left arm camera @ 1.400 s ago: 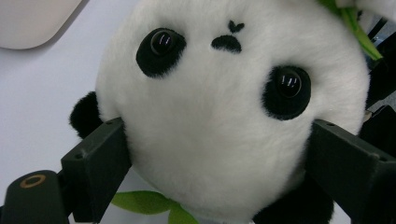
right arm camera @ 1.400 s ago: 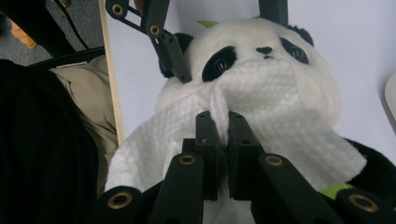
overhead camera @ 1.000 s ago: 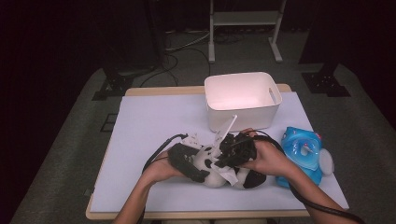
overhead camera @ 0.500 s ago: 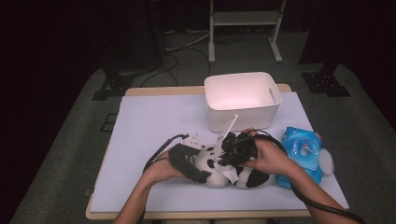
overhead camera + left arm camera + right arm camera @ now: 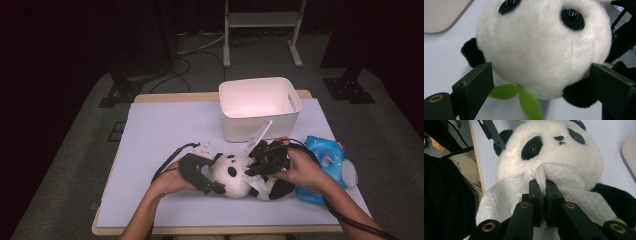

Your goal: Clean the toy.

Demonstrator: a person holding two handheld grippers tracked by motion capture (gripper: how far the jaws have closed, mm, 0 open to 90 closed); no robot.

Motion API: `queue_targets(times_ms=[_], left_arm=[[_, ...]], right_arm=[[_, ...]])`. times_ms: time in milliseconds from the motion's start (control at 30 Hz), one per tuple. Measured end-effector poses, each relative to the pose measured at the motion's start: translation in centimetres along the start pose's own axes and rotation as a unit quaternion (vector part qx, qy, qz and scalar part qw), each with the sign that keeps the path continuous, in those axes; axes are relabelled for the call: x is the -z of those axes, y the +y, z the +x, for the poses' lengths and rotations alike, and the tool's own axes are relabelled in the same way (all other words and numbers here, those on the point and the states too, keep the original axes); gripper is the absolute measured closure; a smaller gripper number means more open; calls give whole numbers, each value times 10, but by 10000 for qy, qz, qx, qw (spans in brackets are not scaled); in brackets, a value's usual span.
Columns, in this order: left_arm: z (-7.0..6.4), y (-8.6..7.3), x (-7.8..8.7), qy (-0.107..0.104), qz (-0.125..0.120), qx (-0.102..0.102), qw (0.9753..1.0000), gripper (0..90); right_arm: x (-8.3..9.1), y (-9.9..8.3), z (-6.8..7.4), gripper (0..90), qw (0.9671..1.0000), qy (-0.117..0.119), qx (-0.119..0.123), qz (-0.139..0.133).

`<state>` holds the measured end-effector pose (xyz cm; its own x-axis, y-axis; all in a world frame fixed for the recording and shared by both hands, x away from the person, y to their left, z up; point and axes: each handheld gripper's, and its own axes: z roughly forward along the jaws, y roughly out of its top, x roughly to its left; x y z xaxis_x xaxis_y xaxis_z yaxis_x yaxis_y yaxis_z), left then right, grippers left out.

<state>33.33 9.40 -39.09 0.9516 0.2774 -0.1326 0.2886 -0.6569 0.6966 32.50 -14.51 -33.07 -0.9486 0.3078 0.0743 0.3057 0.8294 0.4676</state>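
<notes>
Since half second ago I see little change: both grippers stay on panda [image 5: 240, 175], left hand shifted slightly. Panda lies on table [image 5: 160, 135] near front edge, before white bin [image 5: 260, 107], beside blue toy [image 5: 325, 160]. Left gripper [image 5: 541, 82] spread, jaws flanking head. Right gripper [image 5: 543, 187] pinches white cloth [image 5: 564, 180] at panda's chin. Body's long axis runs left-right, head toward left gripper.

The high view looks down from afar; both gripper views sit close, sharing the panda [image 5: 235, 172].
</notes>
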Motion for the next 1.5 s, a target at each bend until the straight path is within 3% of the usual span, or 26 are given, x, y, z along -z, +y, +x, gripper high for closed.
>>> queue_targets(times_ms=[400,667,867,967,1100,1233,1400,1500], left_arm=[[-3,4,5,-170,-101,-101,9998,71],[-6,17,0,-435,-235,-198,9986,104],[-8,35,2,-367,-379,-211,9984,158],[-9,45,4,-299,-320,-300,9986,162],[-12,57,5,-291,-315,-384,9983,175],[-14,64,4,-287,-273,-424,9983,173],[-16,68,5,-180,-45,-511,9985,172],[-14,67,5,-183,-62,-483,9986,173]], right_arm=[[16,-21,0,847,9996,-112,-116,-231],[27,-39,4,847,9986,-234,-177,-447],[37,-47,7,846,9961,-457,-260,-703],[47,-48,9,846,9950,-425,-201,-882],[59,-43,11,846,9938,-356,-119,-1045],[59,-29,15,845,9939,-235,52,-1079],[50,-3,19,844,9947,-102,300,-977],[44,10,18,844,9942,9,413,-991]])
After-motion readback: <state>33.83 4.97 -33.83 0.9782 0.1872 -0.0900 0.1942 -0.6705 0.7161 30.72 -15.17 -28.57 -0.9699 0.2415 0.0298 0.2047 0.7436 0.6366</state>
